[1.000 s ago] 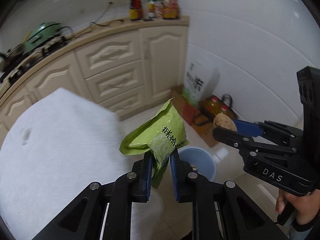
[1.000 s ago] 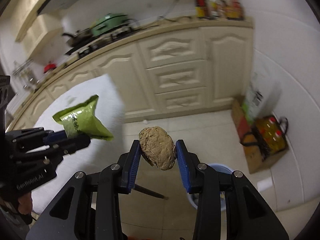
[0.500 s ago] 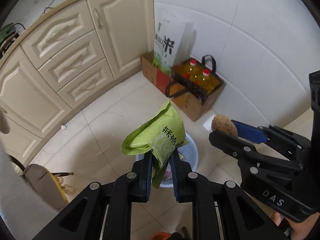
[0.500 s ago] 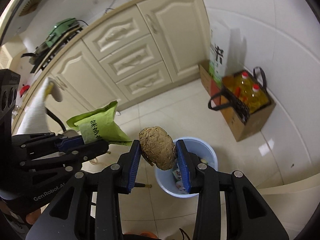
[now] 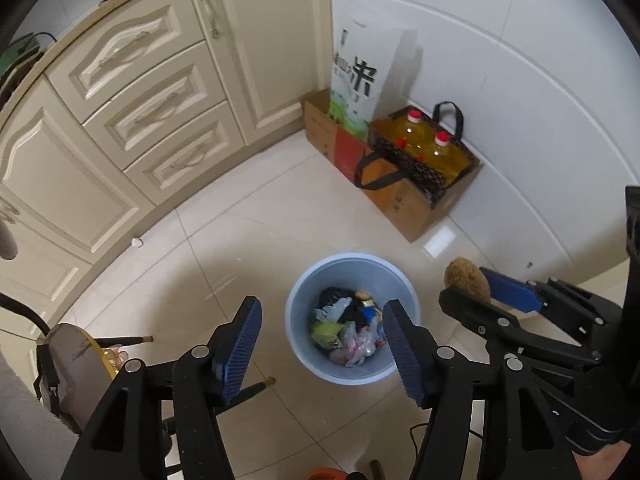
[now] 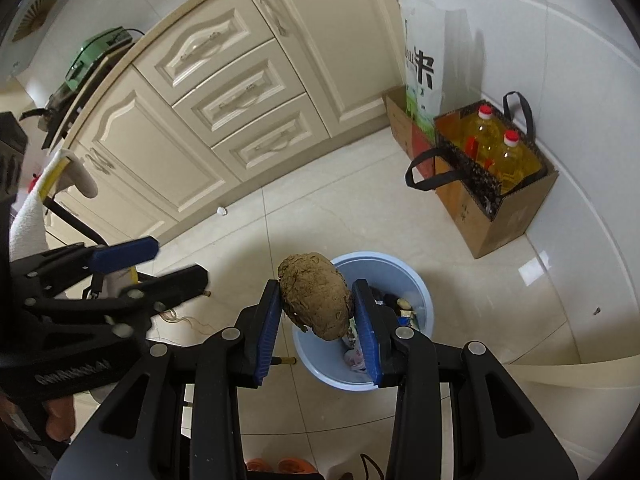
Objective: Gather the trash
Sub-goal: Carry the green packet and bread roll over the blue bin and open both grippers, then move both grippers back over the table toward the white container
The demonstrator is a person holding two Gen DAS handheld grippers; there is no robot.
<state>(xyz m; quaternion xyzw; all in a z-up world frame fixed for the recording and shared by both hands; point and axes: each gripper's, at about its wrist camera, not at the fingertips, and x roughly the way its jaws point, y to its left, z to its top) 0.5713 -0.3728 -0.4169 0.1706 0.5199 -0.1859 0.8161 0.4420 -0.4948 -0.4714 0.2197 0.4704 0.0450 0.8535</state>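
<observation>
My right gripper (image 6: 316, 312) is clamped w/ both pads on the brown lump (image 6: 314, 294), prob. light, dry and crumbly, over the blue bin (image 6: 416, 280); my left gripper (image 5: 320, 342) is opening, nothing between its jaws.

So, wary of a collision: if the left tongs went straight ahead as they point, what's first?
Probably the round light-blue plastic bin of trash on the floor; the empty, opening left tongs have nothing nearer.
</observation>
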